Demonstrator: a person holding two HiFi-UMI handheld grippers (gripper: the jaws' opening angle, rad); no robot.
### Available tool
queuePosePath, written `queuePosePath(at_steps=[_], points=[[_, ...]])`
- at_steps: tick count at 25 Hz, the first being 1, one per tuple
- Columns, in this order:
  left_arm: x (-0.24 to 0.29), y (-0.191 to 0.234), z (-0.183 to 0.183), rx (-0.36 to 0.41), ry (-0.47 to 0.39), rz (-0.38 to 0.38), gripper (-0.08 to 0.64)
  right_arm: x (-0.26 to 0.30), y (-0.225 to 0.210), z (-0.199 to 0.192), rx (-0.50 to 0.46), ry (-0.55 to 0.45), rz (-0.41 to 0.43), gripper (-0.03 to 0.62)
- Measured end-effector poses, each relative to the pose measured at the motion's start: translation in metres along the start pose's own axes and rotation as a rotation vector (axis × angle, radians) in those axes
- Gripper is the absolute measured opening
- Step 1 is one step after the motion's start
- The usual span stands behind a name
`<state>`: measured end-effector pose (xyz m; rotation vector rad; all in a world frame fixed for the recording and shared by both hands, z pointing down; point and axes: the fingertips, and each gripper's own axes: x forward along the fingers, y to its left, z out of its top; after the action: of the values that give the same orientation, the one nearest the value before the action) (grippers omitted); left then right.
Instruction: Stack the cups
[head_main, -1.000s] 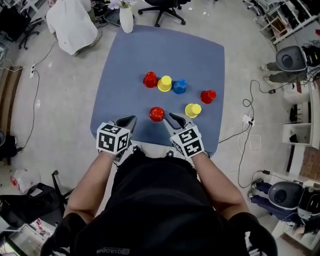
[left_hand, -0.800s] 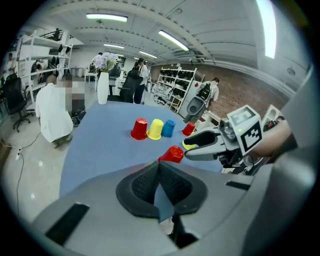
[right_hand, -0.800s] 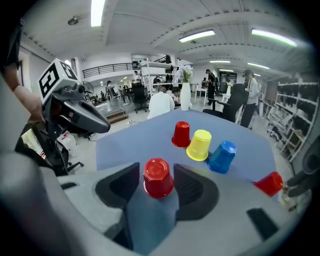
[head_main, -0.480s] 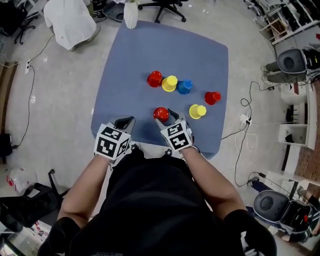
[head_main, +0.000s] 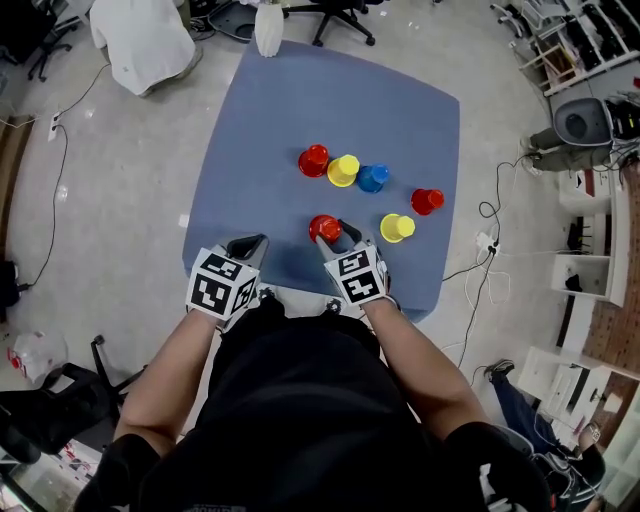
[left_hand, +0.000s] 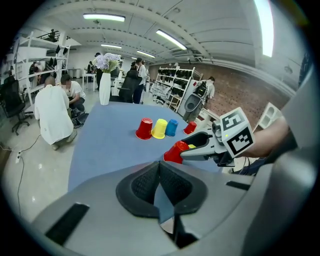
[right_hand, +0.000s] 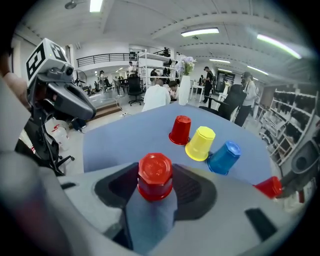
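Several upturned cups stand on the blue table (head_main: 270, 120). A red cup (head_main: 313, 160), a yellow cup (head_main: 343, 170) and a blue cup (head_main: 372, 178) form a row. Further right are a second red cup (head_main: 427, 201) and a second yellow cup (head_main: 397, 228). My right gripper (head_main: 333, 232) (right_hand: 156, 169) has just been closing its jaws. The nearest red cup (head_main: 324, 229) (right_hand: 155, 175) stands between them on the table, with the pads against its sides. My left gripper (head_main: 255, 243) (left_hand: 159, 172) is shut and empty at the table's near edge.
A white vase (head_main: 268, 30) stands at the table's far edge. An office chair (head_main: 330, 15) is behind it and a white bundle (head_main: 140, 45) lies on the floor at far left. Cables (head_main: 490, 230) run along the floor on the right.
My right gripper has moved forward and left to the nearest red cup, which now sits between its jaws. The left gripper has barely moved.
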<state>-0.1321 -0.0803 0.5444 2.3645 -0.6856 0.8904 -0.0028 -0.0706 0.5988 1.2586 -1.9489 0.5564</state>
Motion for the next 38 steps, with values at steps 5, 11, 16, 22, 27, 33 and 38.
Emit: queuePosePath(at_steps=[5,11,16,22,27,33,38], points=[[-0.002,0.003,0.010,-0.007,-0.039,0.007,0.005,-0.011,-0.010,0.018,0.029,-0.038,0.004,0.213],[-0.001,0.002,0.018,-0.020,-0.066,0.000,0.005,-0.027,-0.052,0.058,0.097,-0.110,-0.035,0.215],[-0.003,0.001,0.024,-0.013,-0.077,0.004,0.005,-0.027,-0.081,0.084,0.078,-0.124,-0.067,0.215],[-0.010,0.008,0.022,-0.020,-0.086,0.027,0.005,-0.012,-0.102,0.106,0.054,-0.104,-0.081,0.215],[-0.015,0.011,0.013,-0.032,-0.076,0.035,0.005,0.001,-0.116,0.123,0.053,-0.088,-0.091,0.215],[-0.017,0.015,0.006,-0.049,-0.066,0.038,0.005,0.016,-0.119,0.128,0.053,-0.052,-0.083,0.215],[-0.017,0.017,0.001,-0.053,-0.059,0.036,0.005,0.021,-0.115,0.128,0.048,-0.048,-0.078,0.215]])
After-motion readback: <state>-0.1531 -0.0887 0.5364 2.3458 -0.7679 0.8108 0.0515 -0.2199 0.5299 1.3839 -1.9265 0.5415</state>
